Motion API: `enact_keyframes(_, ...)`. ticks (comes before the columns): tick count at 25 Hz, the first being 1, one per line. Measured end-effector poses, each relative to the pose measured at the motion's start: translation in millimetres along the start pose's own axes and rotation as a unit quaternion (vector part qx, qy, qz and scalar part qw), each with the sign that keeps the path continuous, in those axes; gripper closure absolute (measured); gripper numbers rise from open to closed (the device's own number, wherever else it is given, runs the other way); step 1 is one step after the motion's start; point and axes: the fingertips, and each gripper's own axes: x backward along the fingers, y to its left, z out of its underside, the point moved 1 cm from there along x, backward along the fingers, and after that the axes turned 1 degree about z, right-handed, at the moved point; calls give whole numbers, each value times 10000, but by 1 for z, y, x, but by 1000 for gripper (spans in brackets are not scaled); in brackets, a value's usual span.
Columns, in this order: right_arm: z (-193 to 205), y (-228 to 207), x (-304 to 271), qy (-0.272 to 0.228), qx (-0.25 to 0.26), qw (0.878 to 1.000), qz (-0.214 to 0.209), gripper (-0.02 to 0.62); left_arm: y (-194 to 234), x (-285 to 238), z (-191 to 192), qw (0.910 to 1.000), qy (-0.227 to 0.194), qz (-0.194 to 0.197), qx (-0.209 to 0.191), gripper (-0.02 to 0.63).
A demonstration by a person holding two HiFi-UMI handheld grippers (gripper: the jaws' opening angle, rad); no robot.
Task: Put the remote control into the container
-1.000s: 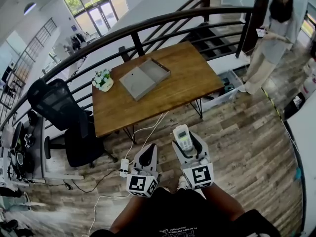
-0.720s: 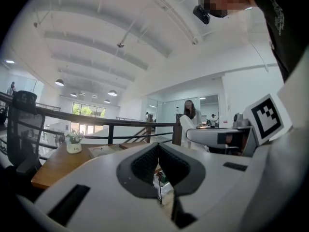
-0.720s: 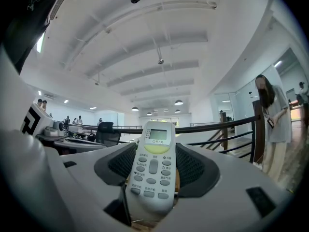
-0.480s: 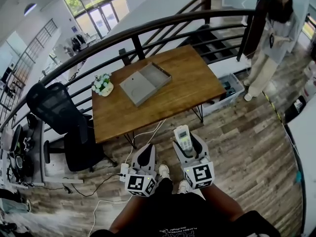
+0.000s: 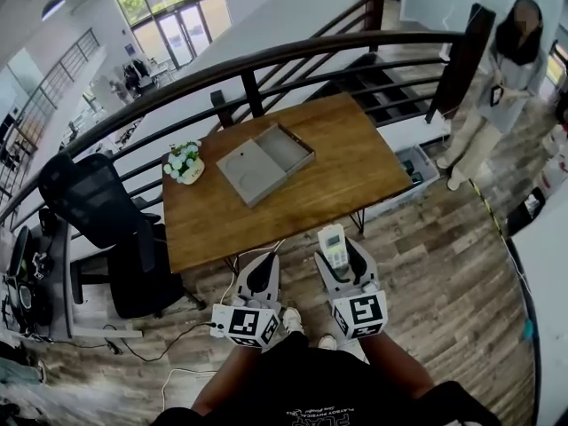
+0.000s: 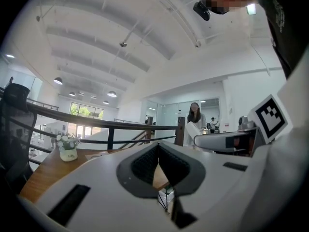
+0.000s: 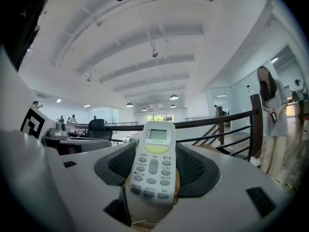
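Nearest to the camera are the two grippers, held side by side above the wooden floor (image 5: 426,264), each with one marker cube at its back. The left gripper (image 5: 263,269) has its two jaws pressed together and there is nothing between them; in the left gripper view the dark pads (image 6: 145,163) meet in one line. The right gripper (image 5: 342,257) pinches one remote control (image 5: 332,245), white with a small screen and grey buttons. The remote control stands between the two jaws with its screen end pointing forward, away from the person.

Just beyond the grippers stands one wooden table (image 5: 302,198). On it lies one grey container (image 5: 264,161), flat and open, near the middle of the table and well apart from the remote control. One white pot of flowers (image 5: 185,162) stands near the table's left edge. One black office chair (image 5: 98,202) is at the left of the table. Behind the table runs a dark curved railing (image 5: 266,56). Farther to the right, one person (image 5: 497,87) in light clothes stands on the floor.
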Motion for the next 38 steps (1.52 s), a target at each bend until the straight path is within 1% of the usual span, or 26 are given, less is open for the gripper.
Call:
enact_keyframes(6,-6,6,-42,-18,-130,9999,96,327,33,-16,0,9999,26,93,-48,600)
enact_keyframes(11,-8,13,-71,35,91,9999,141,327,61,-28,-6,9997,-5,212,-73,600)
enact_keyframes(18,-17,24,-95,46,155,9994,307,327,92,-38,-13,9995,-68,311,-15,600)
enact_keyframes(27,-17,28,-115,93,268,9989,379,326,117,-47,-19,9994,-158,306,-1,600)
enact_keyframes(32,-16,20,-132,126,300,9988,355,327,125,-62,-15,9995,-106,300,64,600)
enact_keyframes(38,-18,3,-157,123,269,9992,272,327,130,-88,-15,9996,-49,265,24,600)
